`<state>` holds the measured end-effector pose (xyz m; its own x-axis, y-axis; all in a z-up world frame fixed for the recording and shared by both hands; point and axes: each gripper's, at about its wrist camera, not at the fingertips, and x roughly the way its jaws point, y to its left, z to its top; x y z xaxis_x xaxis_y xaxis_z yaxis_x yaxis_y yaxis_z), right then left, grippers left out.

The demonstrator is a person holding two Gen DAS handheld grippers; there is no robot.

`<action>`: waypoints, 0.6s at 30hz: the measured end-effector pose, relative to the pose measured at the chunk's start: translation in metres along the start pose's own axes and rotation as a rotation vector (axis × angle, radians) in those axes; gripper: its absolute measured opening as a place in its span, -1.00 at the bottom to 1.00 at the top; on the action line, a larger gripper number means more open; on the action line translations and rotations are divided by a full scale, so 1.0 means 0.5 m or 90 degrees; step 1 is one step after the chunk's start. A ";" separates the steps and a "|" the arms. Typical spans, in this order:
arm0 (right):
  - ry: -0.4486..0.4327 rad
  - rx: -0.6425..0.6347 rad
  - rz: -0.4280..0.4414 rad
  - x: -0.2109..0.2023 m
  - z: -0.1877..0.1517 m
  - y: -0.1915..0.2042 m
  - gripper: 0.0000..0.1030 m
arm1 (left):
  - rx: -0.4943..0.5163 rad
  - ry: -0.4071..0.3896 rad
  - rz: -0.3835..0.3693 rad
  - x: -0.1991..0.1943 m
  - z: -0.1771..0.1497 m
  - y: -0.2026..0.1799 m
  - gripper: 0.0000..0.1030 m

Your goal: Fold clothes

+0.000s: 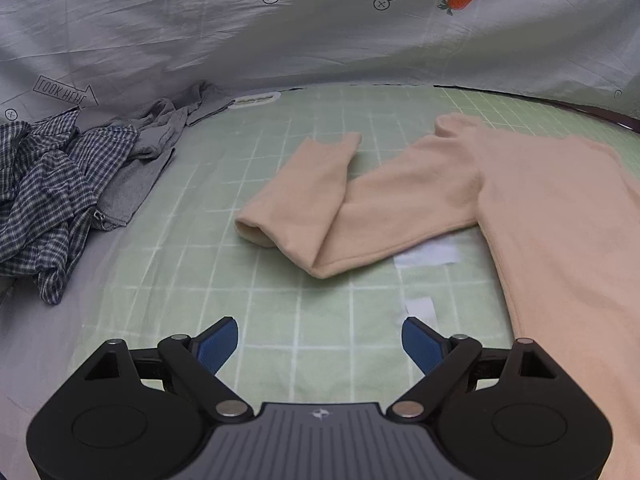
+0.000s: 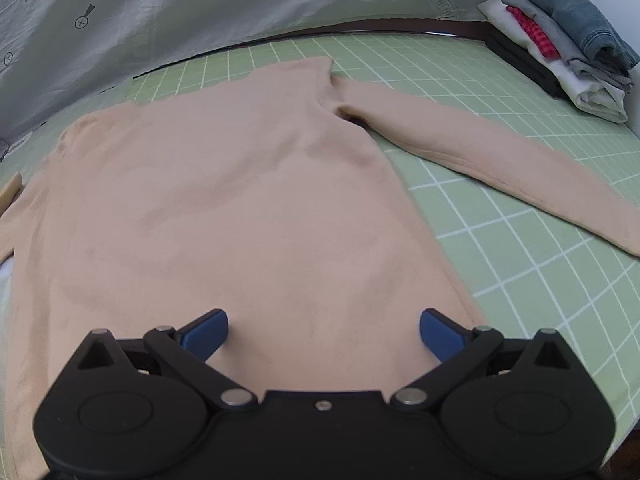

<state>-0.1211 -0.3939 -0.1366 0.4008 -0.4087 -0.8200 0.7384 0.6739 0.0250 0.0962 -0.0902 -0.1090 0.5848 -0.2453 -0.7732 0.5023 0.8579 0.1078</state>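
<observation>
A peach long-sleeved top [image 2: 224,200] lies flat on the green grid mat [image 2: 520,280]. Its right sleeve [image 2: 500,160] stretches out straight toward the right. In the left wrist view the top [image 1: 560,240] fills the right side, and its left sleeve [image 1: 320,200] is bent back on itself in a V. My left gripper [image 1: 320,344] is open and empty above the bare mat [image 1: 240,320], in front of the bent sleeve. My right gripper [image 2: 324,332] is open and empty above the top's lower hem area.
A heap of unfolded clothes, a checked shirt [image 1: 44,192] and a grey garment [image 1: 140,160], lies at the mat's left. A stack of folded clothes [image 2: 560,40] sits at the far right corner. A printed white sheet [image 1: 280,20] hangs behind. White labels [image 1: 428,256] lie on the mat.
</observation>
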 end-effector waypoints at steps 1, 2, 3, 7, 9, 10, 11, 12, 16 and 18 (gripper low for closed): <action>-0.001 -0.004 0.001 0.004 0.007 0.006 1.00 | -0.001 -0.002 -0.002 0.010 0.012 0.003 0.73; -0.002 -0.009 0.001 0.011 0.014 0.015 1.00 | -0.001 -0.002 -0.004 0.021 0.025 0.005 0.73; -0.003 -0.016 -0.001 0.020 0.021 0.024 1.00 | 0.000 -0.002 -0.006 0.031 0.039 0.006 0.73; 0.004 -0.027 -0.019 0.048 0.044 0.046 1.00 | -0.004 -0.023 -0.004 0.070 0.098 0.021 0.73; 0.011 -0.005 -0.015 0.057 0.054 0.043 1.00 | -0.010 -0.029 0.002 0.089 0.125 0.030 0.73; 0.009 0.007 -0.019 0.061 0.058 0.041 1.00 | -0.012 -0.034 0.003 0.100 0.138 0.033 0.73; 0.008 0.008 -0.023 0.065 0.062 0.044 1.00 | -0.013 -0.037 0.001 0.111 0.149 0.036 0.73; 0.005 0.005 -0.022 0.067 0.063 0.047 1.00 | -0.012 -0.037 -0.004 0.125 0.161 0.038 0.73; -0.009 -0.001 -0.020 0.074 0.067 0.053 1.00 | -0.009 -0.010 -0.022 0.182 0.189 0.032 0.73; -0.010 0.000 -0.021 0.075 0.067 0.055 1.00 | -0.004 -0.009 -0.027 0.199 0.192 0.025 0.73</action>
<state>-0.0678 -0.4113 -0.1473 0.3844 -0.4411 -0.8110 0.7518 0.6594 -0.0023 0.2216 -0.1470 -0.1245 0.5720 -0.2872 -0.7684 0.5229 0.8494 0.0718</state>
